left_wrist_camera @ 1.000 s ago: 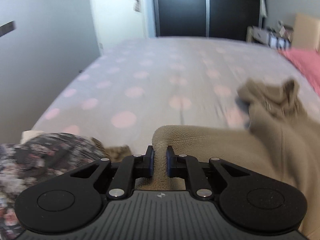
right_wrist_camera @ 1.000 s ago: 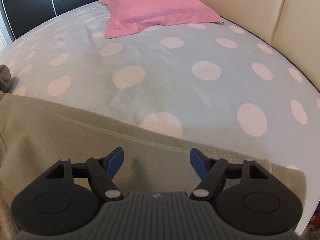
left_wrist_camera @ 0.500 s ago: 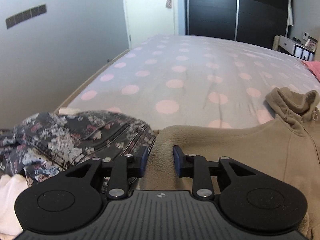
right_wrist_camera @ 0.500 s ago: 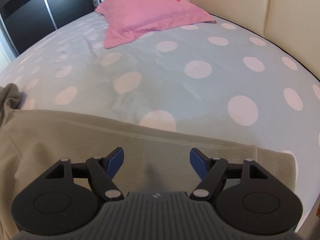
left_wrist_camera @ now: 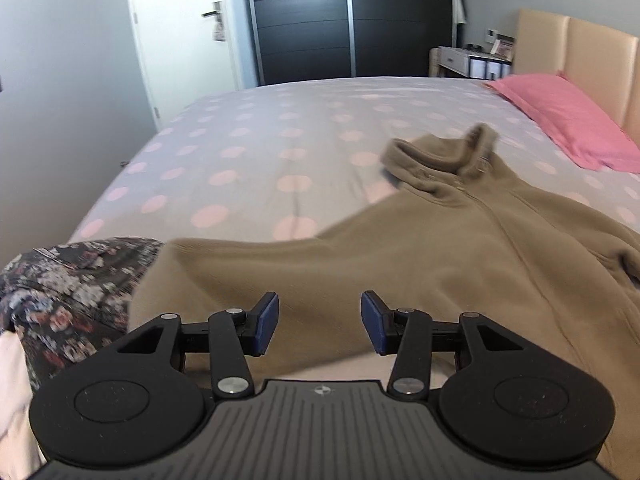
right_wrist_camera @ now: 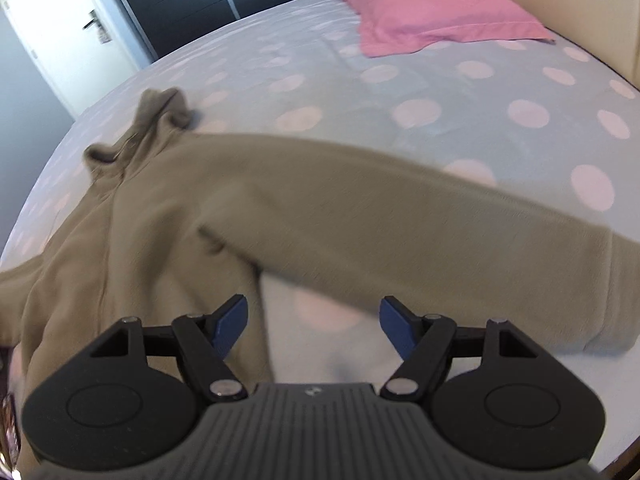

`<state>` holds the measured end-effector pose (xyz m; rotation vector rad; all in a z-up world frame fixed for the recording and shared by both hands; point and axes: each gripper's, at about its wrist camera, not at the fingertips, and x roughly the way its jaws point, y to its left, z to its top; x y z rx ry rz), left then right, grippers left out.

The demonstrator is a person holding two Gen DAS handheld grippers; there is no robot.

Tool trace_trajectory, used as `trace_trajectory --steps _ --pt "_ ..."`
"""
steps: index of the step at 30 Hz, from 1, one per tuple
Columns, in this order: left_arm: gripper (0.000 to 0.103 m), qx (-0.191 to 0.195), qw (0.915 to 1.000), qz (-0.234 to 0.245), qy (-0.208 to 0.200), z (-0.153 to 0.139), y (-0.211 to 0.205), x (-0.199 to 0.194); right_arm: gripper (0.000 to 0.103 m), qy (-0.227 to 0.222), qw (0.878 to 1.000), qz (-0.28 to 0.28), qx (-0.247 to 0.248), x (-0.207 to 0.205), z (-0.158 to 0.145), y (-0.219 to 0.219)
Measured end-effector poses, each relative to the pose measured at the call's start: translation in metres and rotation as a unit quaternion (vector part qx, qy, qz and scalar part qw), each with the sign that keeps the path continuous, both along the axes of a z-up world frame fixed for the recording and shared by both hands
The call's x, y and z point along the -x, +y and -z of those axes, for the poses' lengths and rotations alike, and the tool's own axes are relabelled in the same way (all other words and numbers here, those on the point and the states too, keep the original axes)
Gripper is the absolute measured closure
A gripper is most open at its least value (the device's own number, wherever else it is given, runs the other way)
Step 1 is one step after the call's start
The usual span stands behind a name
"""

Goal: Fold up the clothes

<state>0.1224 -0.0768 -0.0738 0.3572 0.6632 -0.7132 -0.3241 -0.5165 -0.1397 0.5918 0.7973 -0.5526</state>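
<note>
A tan fleece jacket lies spread on the polka-dot bed, collar toward the far side and zip running down its front. My left gripper hovers over the jacket's left sleeve; its jaws are opening and nothing sits between the pads. In the right wrist view the same jacket stretches its right sleeve across to the right. My right gripper stands open above the bare sheet just below that sleeve, holding nothing.
A dark floral garment is heaped at the bed's near left corner beside the sleeve. A pink pillow lies against the beige headboard. A white door and black wardrobe stand beyond the bed.
The left gripper let go of the sleeve's edge, its jaws spread and it drew back. The right gripper stayed open and pulled back, bringing the whole sleeve and collar into view.
</note>
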Motion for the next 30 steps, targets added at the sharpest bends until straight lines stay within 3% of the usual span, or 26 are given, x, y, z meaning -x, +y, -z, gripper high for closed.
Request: trace_trajectory --steps 4,10,15,19,22,27,28,30 --pt "0.06 -0.003 0.9985 0.053 0.011 0.008 -0.011 0.047 0.028 0.016 1.0 0.005 -0.019 0.017 -0.002 0.029" --pt "0.06 -0.018 0.9889 0.145 0.03 0.027 -0.039 0.117 0.037 -0.005 0.998 0.026 -0.065 0.057 -0.001 0.064" --pt "0.059 -0.054 0.9826 0.17 0.052 0.046 -0.061 0.15 0.038 0.006 0.999 0.02 -0.037 0.087 -0.009 0.102" --pt "0.059 -0.091 0.9735 0.196 0.074 0.066 -0.071 0.166 0.038 0.068 0.996 -0.036 0.034 0.099 -0.015 0.142" --pt "0.059 -0.109 0.9685 0.214 0.066 0.072 -0.074 0.177 0.038 0.143 0.978 -0.103 0.107 0.098 -0.013 0.173" --pt "0.059 -0.102 0.97 0.211 0.065 0.073 -0.071 0.181 0.037 0.278 0.916 -0.212 0.199 0.07 0.023 0.208" --pt "0.059 -0.102 0.9706 0.208 0.065 0.073 -0.07 0.182 0.037 0.29 0.908 -0.222 0.204 0.066 0.029 0.208" --pt "0.059 -0.102 0.9716 0.203 0.065 0.073 -0.069 0.182 0.038 0.287 0.906 -0.22 0.219 0.059 0.032 0.206"
